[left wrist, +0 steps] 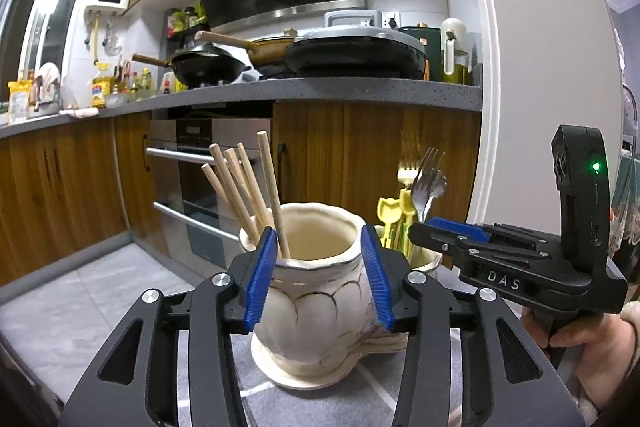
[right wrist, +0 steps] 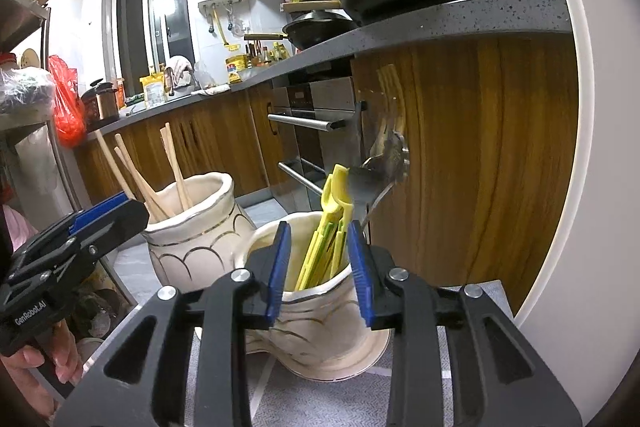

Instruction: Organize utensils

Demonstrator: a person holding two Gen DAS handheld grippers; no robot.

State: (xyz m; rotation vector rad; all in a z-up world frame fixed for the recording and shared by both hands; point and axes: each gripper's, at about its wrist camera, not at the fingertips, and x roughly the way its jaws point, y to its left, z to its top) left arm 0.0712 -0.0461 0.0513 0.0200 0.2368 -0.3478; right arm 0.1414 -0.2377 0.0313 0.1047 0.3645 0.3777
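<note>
Left claw (left wrist: 320,275): spread, its two blue pads stand on both sides of the cream vase (left wrist: 316,307); I cannot tell if they touch it.
Right claw (right wrist: 320,273): spread around the mouth of the second vase (right wrist: 320,327), holding nothing.
Vases: two, upright, side by side on the grey table (left wrist: 80,327).
Chopsticks (left wrist: 244,187): five wooden ones in the cream vase, long axis nearly vertical, leaning up and left.
Second vase content: yellow utensils (right wrist: 334,227) and metal forks (left wrist: 428,179), heads pointing up; the number is not clear.
Far: kitchen counter (left wrist: 360,89) with pans.
</note>
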